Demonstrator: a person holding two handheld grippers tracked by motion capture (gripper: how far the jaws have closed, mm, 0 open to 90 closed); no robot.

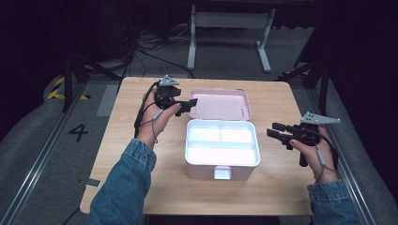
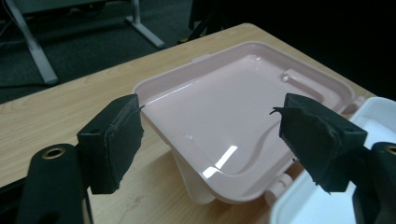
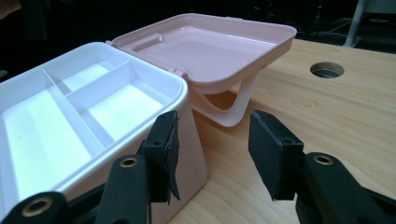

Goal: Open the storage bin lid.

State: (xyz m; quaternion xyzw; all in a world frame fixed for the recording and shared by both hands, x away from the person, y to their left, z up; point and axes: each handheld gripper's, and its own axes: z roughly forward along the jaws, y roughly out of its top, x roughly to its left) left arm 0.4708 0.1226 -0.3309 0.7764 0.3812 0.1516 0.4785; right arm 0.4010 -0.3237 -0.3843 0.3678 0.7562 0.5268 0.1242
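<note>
Pink box [image 1: 222, 157] mid-counter [image 1: 141, 183], open, lid [image 1: 220, 104] thrown flat behind it on the hinge, white divided tray [image 1: 220, 143] seated in the top, compartments bare. Lid's carry handle [image 3: 233, 109] folded underneath, propping the lid off the wood. Latch tab [image 1: 222, 172] on the box's near face.

Left hand-held gripper [image 1: 187, 106] at the lid's left edge, jaws spread wide on either side of that corner in the left gripper view, clamping nothing. Right hand-held gripper [image 1: 278, 132] just right of the box, apart from it, jaws likewise parted and empty; in the right gripper view one pad [image 3: 168, 154] close by the box's side wall.

Likely trouble from here, as a judgement only:
- Glossy, thin lid rim: easy slip from a shallow pinch at one corner, then a drop and a slam onto the tray.
- One-corner lift: twist in the lid, strain on the hinge.
- Light, empty box: prone to sliding or tipping backward under a push on the lid, unless braced from the right.
- Loose tray: liable to shift or lift on a knock from the right jaws.
- Folded handle under the lid: possible snag on the counter during a swing.
</note>
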